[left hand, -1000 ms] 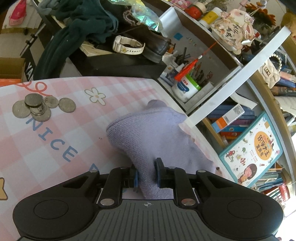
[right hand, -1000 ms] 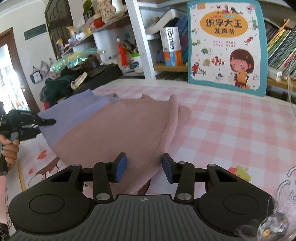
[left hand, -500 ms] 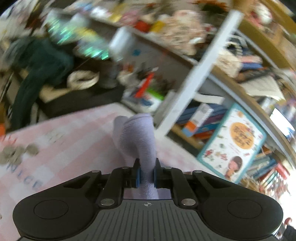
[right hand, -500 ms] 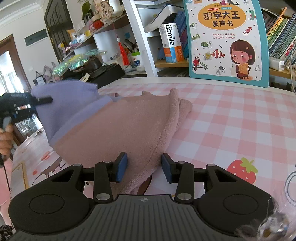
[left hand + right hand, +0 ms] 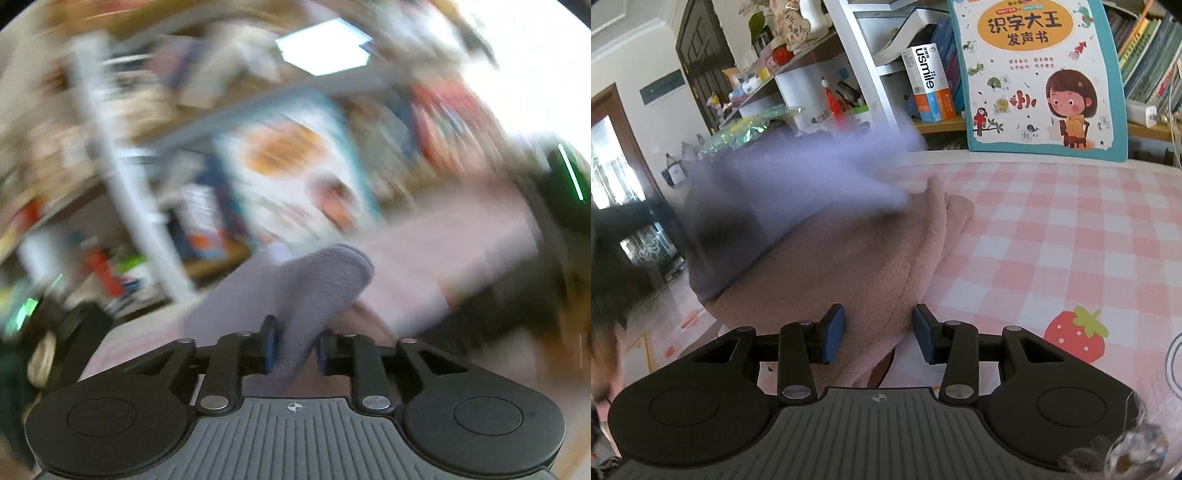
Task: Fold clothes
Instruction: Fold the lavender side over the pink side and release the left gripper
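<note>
A knitted garment lies on the pink checked tablecloth: its body is dusty pink, its left part lavender. My left gripper is shut on the lavender part and holds it lifted; the left wrist view is heavily blurred. In the right wrist view the lavender part is a blurred flap in the air over the pink body. My right gripper is open, its fingers either side of the pink hem, near the table's front edge.
A bookshelf stands behind the table with a children's picture book leaning on it and a usmile box beside it. A strawberry print marks the cloth at the right. A cluttered side shelf is at the left.
My left gripper has swung up and to the right, carrying the lavender part over the pink body. The right gripper has stayed put, still open.
</note>
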A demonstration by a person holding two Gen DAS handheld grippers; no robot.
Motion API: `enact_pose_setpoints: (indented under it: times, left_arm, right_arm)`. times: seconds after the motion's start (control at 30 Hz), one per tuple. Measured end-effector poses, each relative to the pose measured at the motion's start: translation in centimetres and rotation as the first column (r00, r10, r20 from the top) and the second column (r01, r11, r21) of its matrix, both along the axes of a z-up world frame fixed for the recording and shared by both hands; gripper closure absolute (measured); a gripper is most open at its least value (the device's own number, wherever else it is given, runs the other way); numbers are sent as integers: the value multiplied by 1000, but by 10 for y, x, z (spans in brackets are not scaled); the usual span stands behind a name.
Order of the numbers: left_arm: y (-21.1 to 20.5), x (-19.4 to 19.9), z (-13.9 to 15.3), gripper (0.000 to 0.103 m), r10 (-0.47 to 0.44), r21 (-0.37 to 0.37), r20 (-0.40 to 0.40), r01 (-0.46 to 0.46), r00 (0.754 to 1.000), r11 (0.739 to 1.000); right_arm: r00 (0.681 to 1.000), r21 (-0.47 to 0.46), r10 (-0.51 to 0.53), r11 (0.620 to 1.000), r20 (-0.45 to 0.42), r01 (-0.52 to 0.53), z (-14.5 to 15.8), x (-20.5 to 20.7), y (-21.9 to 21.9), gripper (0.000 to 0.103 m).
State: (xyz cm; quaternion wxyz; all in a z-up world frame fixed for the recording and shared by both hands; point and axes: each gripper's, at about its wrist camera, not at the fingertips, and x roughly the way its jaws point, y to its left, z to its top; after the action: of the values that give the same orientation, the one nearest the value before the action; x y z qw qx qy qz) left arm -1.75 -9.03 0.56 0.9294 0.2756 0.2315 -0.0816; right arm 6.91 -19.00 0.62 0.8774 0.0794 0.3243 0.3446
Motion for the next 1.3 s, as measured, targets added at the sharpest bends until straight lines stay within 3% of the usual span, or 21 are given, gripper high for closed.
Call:
enact_pose_setpoints:
  times: [0.1, 0.17, 0.33, 0.4, 0.5, 0.57, 0.7, 0.77, 0.83, 1.1, 1.2, 1.27, 1.3]
  left_arm:
    - [-19, -8, -28, 68, -38, 168, 12, 35, 999, 985]
    - [-19, -8, -27, 67, -36, 164, 12, 33, 999, 986]
    - [1, -8, -5, 46, -62, -61, -51, 59, 997, 996]
    - [8, -12, 0, 42, -104, -140, -81, 92, 991, 986]
    - [22, -22, 11, 41, -142, -194, -108, 119, 984, 974]
    - [40, -30, 26, 41, -151, -257, -96, 123, 984, 959]
    - [86, -38, 56, 23, -47, -389, 24, 53, 999, 920]
    - [104, -32, 61, 22, 40, -426, 61, -10, 997, 905]
    - [112, -19, 55, 22, 102, -410, 58, -70, 993, 910]
    - [107, 10, 9, 22, 91, -370, -102, -123, 991, 921]
    - [112, 8, 5, 22, 94, -400, -102, -127, 990, 908]
    - [115, 8, 6, 22, 90, -412, -110, -128, 990, 902]
    - [116, 9, 6, 22, 86, -417, -115, -127, 990, 900]
  right_arm:
    - [1000, 31, -1, 1000, -27, 2, -1, 1, -6, 64]
    - [999, 50, -4, 999, -43, 6, -1, 2, -9, 64]
    - [996, 88, -27, 996, -86, 35, 2, 4, -19, 61]
    - [995, 102, -49, 993, -83, 57, 6, 3, -28, 56]
    - [992, 190, -91, 976, -90, 106, 14, 3, -49, 50]
    - [989, 280, -102, 951, -111, 130, 18, 2, -64, 48]
    - [980, 402, -52, 907, -191, 126, 17, 7, -64, 40]
    - [968, 430, -5, 896, -251, 116, 12, 11, -53, 37]
    - [956, 446, 39, 890, -291, 100, 8, 12, -40, 37]
    - [941, 392, -9, 908, -339, 149, 8, 17, -8, 38]
    - [938, 357, -59, 915, -343, 188, 10, 24, 0, 41]
    - [941, 300, -108, 931, -321, 209, 13, 28, 9, 59]
    - [953, 265, -126, 943, -276, 201, 18, 25, 14, 83]
